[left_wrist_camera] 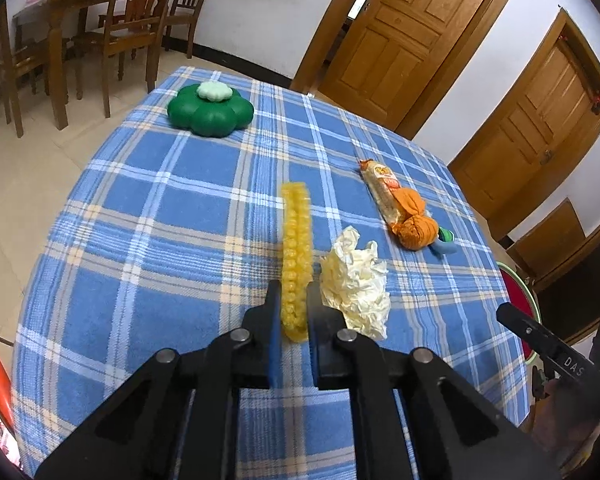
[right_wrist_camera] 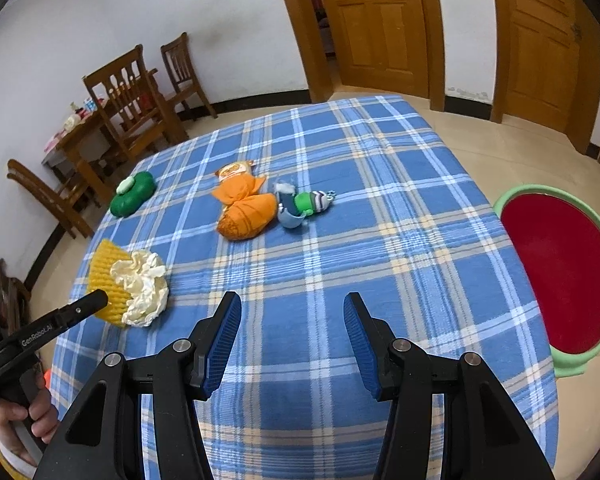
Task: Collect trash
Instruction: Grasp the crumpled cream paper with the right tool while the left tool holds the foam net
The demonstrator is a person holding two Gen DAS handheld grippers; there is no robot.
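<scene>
- Left gripper (left_wrist_camera: 292, 300), seen from its own wrist camera, has its two blue-padded jaws drawn in close on the near end of a yellow foam net sleeve (left_wrist_camera: 296, 256), pinching it between them.
- That sleeve is a long narrow strip; its long axis runs straight away from the camera along the line of the fingers, the far end pointing up the blue plaid tablecloth (left_wrist_camera: 172, 208).
- Just to the right of the sleeve, touching the right jaw, lies a crumpled white tissue (left_wrist_camera: 356, 284).
- Farther right and away are an orange snack wrapper (left_wrist_camera: 382, 188), lying lengthwise and slanting toward the near right, and an orange cloth bundle (left_wrist_camera: 414, 226) over its near end.
- A green flower-shaped container (left_wrist_camera: 210, 110) with a pale lid sits at the far left of the table.
- Right gripper (left_wrist_camera: 540, 338) shows as a black arm at the right edge of this view.
- From the right wrist camera, the right gripper (right_wrist_camera: 292, 322) hangs above bare cloth with its jaws spread wide, nothing between them.
- At the left of this view the left gripper (right_wrist_camera: 100, 300) reaches the sleeve (right_wrist_camera: 106, 276), which appears broad and foreshortened, with the tissue (right_wrist_camera: 144, 288) against it.
- Mid-table lie the wrapper (right_wrist_camera: 236, 172), the cloth bundle (right_wrist_camera: 246, 212) and a small toy figure (right_wrist_camera: 304, 206) lying on its side.
- A red-and-green stool (right_wrist_camera: 560, 268) stands beside the table at the right.
</scene>
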